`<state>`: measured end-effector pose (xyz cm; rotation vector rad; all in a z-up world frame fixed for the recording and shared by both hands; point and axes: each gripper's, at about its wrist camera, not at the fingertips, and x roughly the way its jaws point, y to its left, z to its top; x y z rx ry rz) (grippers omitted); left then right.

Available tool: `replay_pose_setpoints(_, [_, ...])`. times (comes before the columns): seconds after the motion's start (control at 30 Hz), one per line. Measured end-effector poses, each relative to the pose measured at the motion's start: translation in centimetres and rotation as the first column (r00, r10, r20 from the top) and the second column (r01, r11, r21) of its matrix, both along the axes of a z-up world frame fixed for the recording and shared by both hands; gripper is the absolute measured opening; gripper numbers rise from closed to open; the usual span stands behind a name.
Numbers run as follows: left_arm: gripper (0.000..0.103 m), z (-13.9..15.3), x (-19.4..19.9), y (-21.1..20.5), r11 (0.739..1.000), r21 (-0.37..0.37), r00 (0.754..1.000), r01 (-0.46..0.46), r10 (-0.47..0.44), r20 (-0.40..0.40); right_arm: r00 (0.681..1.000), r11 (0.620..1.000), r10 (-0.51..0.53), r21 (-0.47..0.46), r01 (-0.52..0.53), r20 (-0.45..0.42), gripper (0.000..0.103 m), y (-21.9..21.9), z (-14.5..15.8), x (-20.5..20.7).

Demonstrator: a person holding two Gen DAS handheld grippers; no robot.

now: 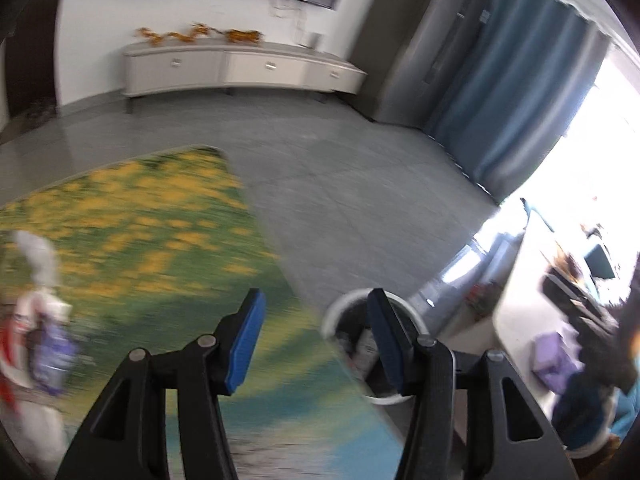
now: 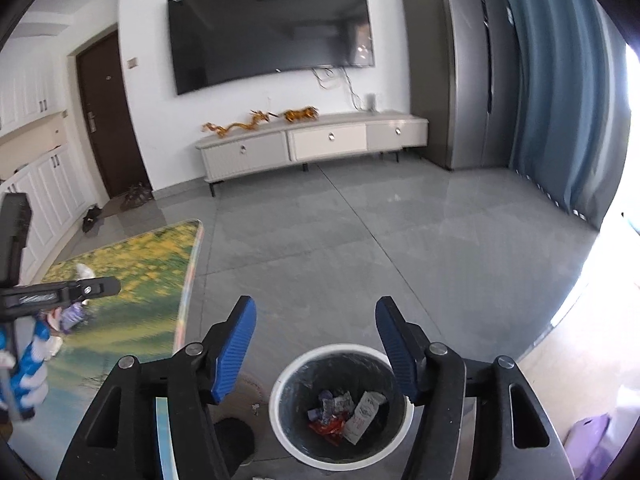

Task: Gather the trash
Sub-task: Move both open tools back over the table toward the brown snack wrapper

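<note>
My right gripper point(image 2: 316, 320) hangs open and empty above a white-rimmed trash bin point(image 2: 280, 380) on the grey floor. Several wrappers point(image 2: 344, 412), red, white and blue, lie in the bin. My left gripper point(image 1: 316, 308) is open too, nothing between its blue pads, over the right edge of the flower-print table point(image 1: 160, 240). The bin's rim point(image 1: 332, 312) shows just past that edge. Blurred trash point(image 1: 44, 320), a white tissue with purple and red wrappers, lies at the table's left. The right wrist view shows the left gripper point(image 2: 108, 286) from the side above that trash point(image 2: 72, 316), held by a gloved hand point(image 2: 28, 360).
A low TV cabinet point(image 2: 312, 144) and wall TV point(image 2: 272, 32) stand at the far wall, a grey fridge point(image 2: 460, 80) and blue curtain point(image 2: 560, 100) to the right. Shoes point(image 2: 136, 196) lie by the dark door. A cluttered white surface point(image 1: 560, 300) sits right of the bin.
</note>
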<state>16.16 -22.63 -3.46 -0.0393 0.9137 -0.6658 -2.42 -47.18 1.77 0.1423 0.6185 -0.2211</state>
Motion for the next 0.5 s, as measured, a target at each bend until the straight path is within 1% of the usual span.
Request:
replay_pose_setpoints(0.17, [0.051, 2.2, 3.1, 7.5, 0.992, -0.008, 0.991, -0.125, 0.125, 0.042, 0.997, 0.999, 0.054, -0.007, -0.054, 0.046, 0.063, 2.8, 3.8, -0.1])
replay_pose_setpoints(0.23, [0.051, 3.2, 3.8, 10.7, 0.986, -0.001, 0.983, -0.167, 0.167, 0.074, 0.992, 0.995, 0.099, 0.001, -0.099, 0.074, 0.065, 4.3, 5.5, -0.3])
replay_pose_setpoints(0.3, [0.051, 4.0, 4.3, 13.8, 0.978, 0.000, 0.973, -0.210, 0.209, 0.095, 0.985, 0.990, 0.140, -0.001, -0.141, 0.098, 0.070, 5.8, 6.9, -0.4])
replay_pose_setpoints(0.4, [0.051, 5.0, 5.0, 18.5, 0.961, 0.003, 0.953, -0.275, 0.272, 0.132, 0.974, 0.981, 0.195, -0.026, -0.193, 0.118, 0.070, 8.6, 8.7, -0.1])
replay_pose_setpoints(0.5, [0.051, 5.1, 5.6, 22.7, 0.944, 0.001, 0.936, -0.330, 0.327, 0.133, 0.957, 0.965, 0.263, -0.047, -0.259, 0.122, 0.070, 11.7, 9.8, 1.0])
